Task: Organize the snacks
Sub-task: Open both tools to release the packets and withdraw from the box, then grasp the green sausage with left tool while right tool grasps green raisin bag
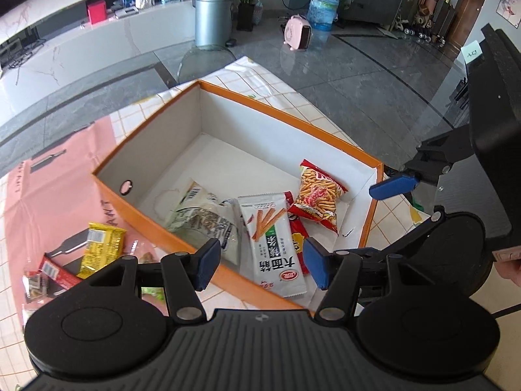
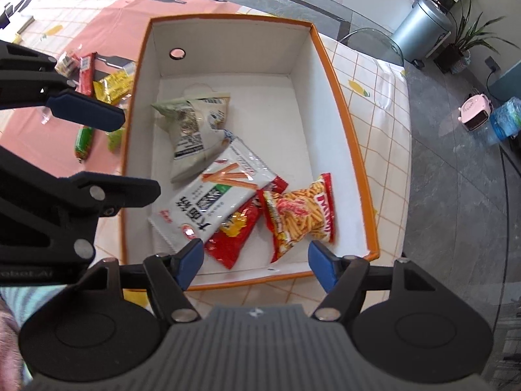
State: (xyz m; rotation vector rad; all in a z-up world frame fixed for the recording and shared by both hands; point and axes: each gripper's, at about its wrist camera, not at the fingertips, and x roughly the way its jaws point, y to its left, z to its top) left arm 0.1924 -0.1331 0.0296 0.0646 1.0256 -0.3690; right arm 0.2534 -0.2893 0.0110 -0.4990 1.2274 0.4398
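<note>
An orange box (image 1: 153,224) (image 2: 345,104) with a white inside holds several snack packets: a pale seed bag (image 1: 202,215) (image 2: 192,127), a white stick-snack packet (image 1: 276,244) (image 2: 215,202), a red packet (image 1: 298,238) (image 2: 232,239) under it, and a red-and-yellow fries bag (image 1: 317,195) (image 2: 301,216). My left gripper (image 1: 260,262) hangs open above the box's near edge, nothing between its blue pads. My right gripper (image 2: 255,267) is open too, empty, over the box's near wall. Outside the box lie a yellow packet (image 1: 99,247) (image 2: 114,86) and a red bar (image 1: 57,270) (image 2: 86,73).
The box sits on a checked cloth (image 1: 280,88) with a pink mat (image 1: 49,179) (image 2: 42,137) beside it. Green packets (image 2: 84,140) lie on the mat. Each gripper shows in the other's view at the side. Beyond the table is grey floor with a metal bin (image 1: 213,16) and water jug (image 1: 322,8).
</note>
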